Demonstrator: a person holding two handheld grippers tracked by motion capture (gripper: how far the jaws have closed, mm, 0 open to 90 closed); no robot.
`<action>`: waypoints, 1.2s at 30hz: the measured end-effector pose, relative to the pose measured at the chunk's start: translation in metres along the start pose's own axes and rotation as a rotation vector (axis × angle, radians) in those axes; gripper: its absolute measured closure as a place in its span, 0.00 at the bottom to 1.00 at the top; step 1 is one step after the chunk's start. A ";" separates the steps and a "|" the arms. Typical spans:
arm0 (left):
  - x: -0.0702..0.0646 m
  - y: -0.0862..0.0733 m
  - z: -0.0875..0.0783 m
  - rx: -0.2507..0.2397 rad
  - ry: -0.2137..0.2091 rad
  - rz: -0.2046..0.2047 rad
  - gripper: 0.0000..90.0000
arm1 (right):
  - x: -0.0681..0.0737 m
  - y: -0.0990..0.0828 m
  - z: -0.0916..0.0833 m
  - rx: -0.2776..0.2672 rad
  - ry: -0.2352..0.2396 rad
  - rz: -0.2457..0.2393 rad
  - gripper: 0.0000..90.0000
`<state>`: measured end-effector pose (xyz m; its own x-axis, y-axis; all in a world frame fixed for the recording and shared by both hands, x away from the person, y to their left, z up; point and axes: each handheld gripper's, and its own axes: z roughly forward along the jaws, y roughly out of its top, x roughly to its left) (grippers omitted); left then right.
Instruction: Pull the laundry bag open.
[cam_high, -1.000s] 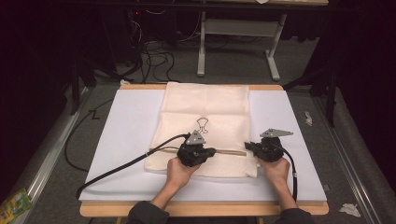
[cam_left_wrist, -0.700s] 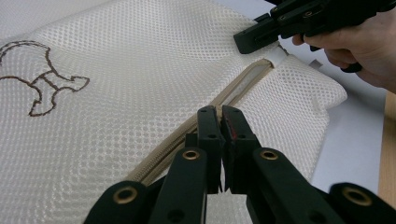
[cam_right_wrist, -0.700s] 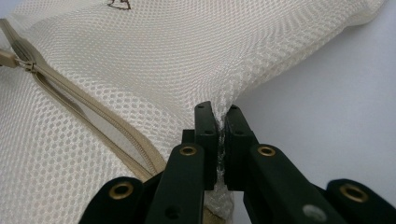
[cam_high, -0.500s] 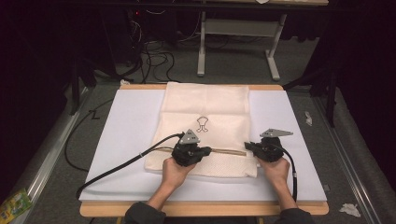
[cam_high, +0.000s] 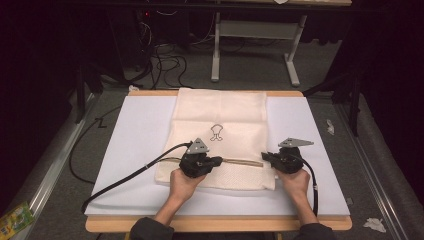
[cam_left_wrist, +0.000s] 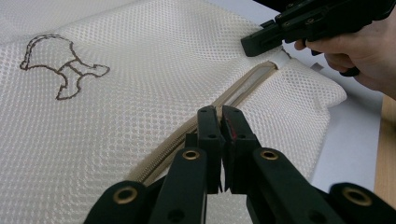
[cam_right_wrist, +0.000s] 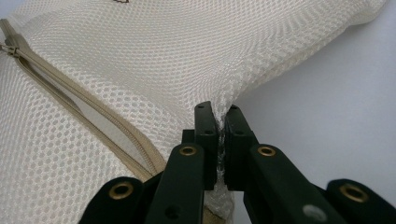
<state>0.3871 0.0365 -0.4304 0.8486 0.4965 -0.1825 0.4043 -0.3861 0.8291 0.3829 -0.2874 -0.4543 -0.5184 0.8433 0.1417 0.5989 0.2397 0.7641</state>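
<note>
Both forearms enter from the table's near edge. Left gripper (cam_high: 216, 161), jaws pressed together on the zipper (cam_left_wrist: 224, 100); right gripper (cam_high: 265, 157), jaws pinching the mesh bag (cam_high: 220, 112) at its right edge. Bag lies flat on the white sheet (cam_high: 135, 130), extending to the far edge.

Mesh bag (cam_high: 220, 145) – cream open-weave cloth, matt; table cover (cam_high: 135, 145) – smooth white.

A wooden table (cam_high: 115, 224) bears a white sheet (cam_high: 130, 150). Grey floor (cam_high: 250, 70) lies around it, with cables (cam_high: 165, 57) and a grey metal frame (cam_high: 255, 35) behind. The surroundings are dark. Paper scraps (cam_high: 374, 224) litter the right.
</note>
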 end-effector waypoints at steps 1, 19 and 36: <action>0.000 0.000 0.000 0.000 0.000 0.000 0.97 | 0.000 0.000 0.000 0.001 0.001 0.000 0.98; 0.005 -0.003 -0.013 -0.017 0.018 -0.013 0.97 | 0.000 0.002 0.000 -0.001 -0.001 -0.007 0.98; 0.010 -0.007 -0.020 -0.026 0.014 -0.036 0.97 | 0.002 0.003 0.000 -0.001 -0.002 -0.011 0.98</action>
<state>0.3861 0.0598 -0.4270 0.8289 0.5203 -0.2053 0.4254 -0.3480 0.8354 0.3834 -0.2849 -0.4513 -0.5241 0.8414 0.1320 0.5926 0.2490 0.7661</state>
